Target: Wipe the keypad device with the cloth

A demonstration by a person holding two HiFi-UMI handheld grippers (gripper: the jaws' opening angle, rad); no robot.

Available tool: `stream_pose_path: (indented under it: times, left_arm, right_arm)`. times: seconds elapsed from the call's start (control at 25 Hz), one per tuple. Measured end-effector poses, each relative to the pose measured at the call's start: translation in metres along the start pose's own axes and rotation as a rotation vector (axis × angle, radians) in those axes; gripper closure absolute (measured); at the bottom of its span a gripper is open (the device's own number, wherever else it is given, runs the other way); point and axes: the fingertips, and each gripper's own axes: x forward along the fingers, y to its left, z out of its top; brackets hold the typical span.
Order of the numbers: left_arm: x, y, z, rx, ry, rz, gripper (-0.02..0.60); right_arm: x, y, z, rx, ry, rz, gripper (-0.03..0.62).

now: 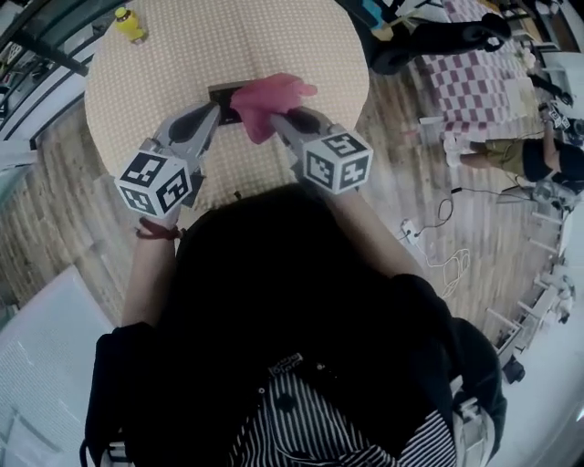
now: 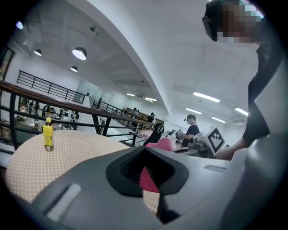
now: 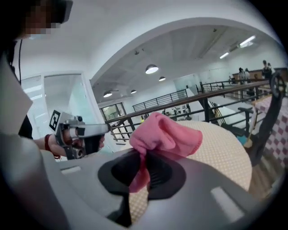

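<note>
In the head view a dark keypad device (image 1: 222,92) lies on the round, beige-checked table (image 1: 182,55), its right part hidden under a pink cloth (image 1: 269,98). My right gripper (image 1: 274,119) is shut on that cloth; in the right gripper view the cloth (image 3: 164,134) bunches above the closed jaws (image 3: 143,173). My left gripper (image 1: 215,108) rests at the device's left edge with its jaws closed. In the left gripper view, pink shows only through the gap behind the left gripper's pads (image 2: 150,177), and the device is hidden. The left gripper (image 3: 83,132) also appears in the right gripper view.
A yellow bottle (image 1: 130,25) stands near the table's far left rim. Right of the table are a checked mat (image 1: 470,82), a dark chair (image 1: 438,36), a seated person (image 1: 511,155) and cables (image 1: 438,237) on the wooden floor. Black railings run behind the table.
</note>
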Motion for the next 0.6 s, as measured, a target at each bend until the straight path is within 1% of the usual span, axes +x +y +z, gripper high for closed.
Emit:
stream_pose_path:
  times: [0.08, 0.16, 0.24, 0.32, 0.36, 0.4, 0.48, 0.6]
  left_arm:
    - [-0.027, -0.019, 0.013, -0.011, -0.052, -0.038, 0.577]
    - [-0.046, -0.039, 0.012, 0.001, -0.060, -0.054, 0.577]
    - [-0.045, -0.049, 0.001, 0.001, -0.032, -0.050, 0.576]
    - [-0.030, -0.047, -0.008, -0.013, 0.039, -0.040, 0.576]
    - [-0.025, -0.045, -0.010, -0.008, 0.073, -0.043, 0.577]
    - [-0.025, -0.045, -0.010, 0.007, 0.088, -0.050, 0.575]
    - [-0.035, -0.048, -0.007, 0.031, 0.069, -0.071, 0.576]
    - [-0.060, -0.057, -0.001, 0.032, 0.028, -0.103, 0.575]
  right_arm:
    - [-0.009, 0.018, 0.005, -0.042, -0.002, -0.018, 0.548]
    - [-0.025, 0.029, 0.004, -0.020, 0.006, -0.016, 0.548]
    - [-0.038, 0.026, 0.002, 0.007, 0.016, -0.022, 0.548]
    - [-0.041, 0.017, 0.009, 0.019, 0.023, -0.031, 0.548]
    - [-0.039, 0.017, 0.013, 0.012, 0.027, -0.033, 0.548]
    - [-0.035, 0.022, 0.016, -0.004, 0.032, -0.031, 0.548]
    - [-0.029, 0.043, 0.017, -0.045, 0.040, -0.023, 0.548]
    - [-0.029, 0.084, 0.019, -0.095, 0.038, -0.004, 0.548]
